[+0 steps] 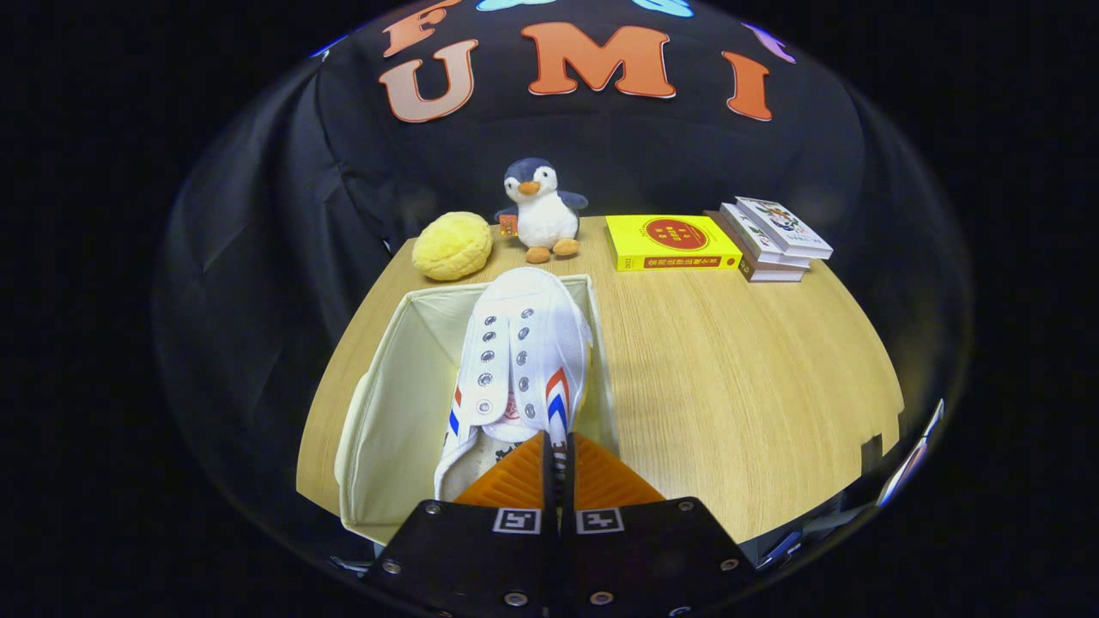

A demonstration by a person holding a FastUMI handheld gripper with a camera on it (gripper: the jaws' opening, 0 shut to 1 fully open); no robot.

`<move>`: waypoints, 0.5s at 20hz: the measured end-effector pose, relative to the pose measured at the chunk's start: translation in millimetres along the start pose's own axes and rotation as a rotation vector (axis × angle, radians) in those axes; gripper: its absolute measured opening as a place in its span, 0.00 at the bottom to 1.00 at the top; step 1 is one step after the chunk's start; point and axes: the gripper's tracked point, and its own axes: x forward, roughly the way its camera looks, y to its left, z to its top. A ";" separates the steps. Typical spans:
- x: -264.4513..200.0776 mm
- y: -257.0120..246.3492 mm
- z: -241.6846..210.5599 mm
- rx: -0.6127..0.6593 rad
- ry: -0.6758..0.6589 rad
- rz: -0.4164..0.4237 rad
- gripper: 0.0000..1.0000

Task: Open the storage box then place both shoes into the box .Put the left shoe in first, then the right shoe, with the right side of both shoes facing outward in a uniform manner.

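A white canvas shoe (519,360) with red and blue stripes hangs toe-forward just ahead of my fingers, over the right part of an open cream fabric storage box (386,412). My gripper (556,442) is shut on the shoe's heel edge, the two fingers pressed nearly together on it. The shoe's toe reaches the box's far wall, and its right side lies along the box's right wall. The box's left part shows bare lining. The shoe hides the box floor beneath it.
Beyond the box, a yellow round plush (452,245), a penguin toy (541,210), a yellow book (671,243) and a stack of books (775,239) line the far edge of the wooden table (730,378).
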 end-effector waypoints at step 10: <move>-41.9 -7.8 69.3 -0.005 -0.181 -0.002 0.84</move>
